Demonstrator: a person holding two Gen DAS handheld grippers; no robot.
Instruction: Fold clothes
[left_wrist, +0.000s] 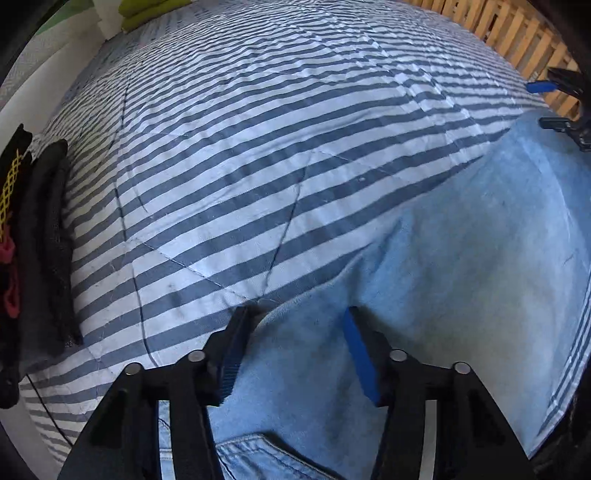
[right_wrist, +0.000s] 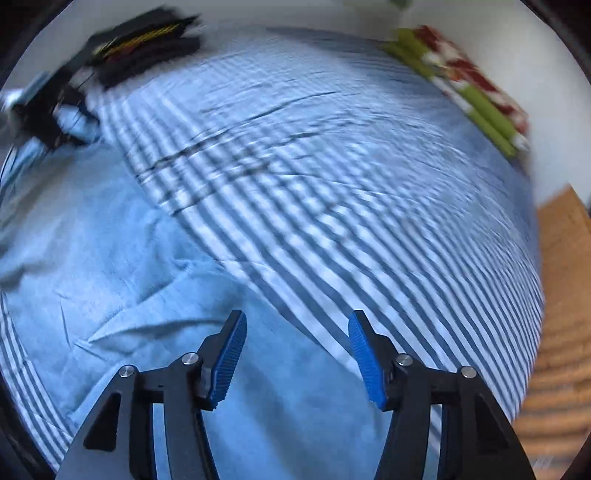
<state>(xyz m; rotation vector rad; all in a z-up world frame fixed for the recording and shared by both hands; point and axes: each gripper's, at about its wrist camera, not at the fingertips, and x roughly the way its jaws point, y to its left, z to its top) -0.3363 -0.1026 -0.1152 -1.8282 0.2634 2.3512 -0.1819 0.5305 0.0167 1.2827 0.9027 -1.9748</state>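
Denim jeans (left_wrist: 461, 258) lie flat on the striped quilt (left_wrist: 258, 129); left gripper (left_wrist: 295, 325) and right gripper (right_wrist: 295, 325) hover apart, empty. Judged step: regrasping between folds; next, pinch an edge.

A blue-and-white striped bed cover (left_wrist: 258, 147) carries light blue jeans (left_wrist: 461, 258) lower right, dark folded clothes (left_wrist: 40, 240) at left edge.
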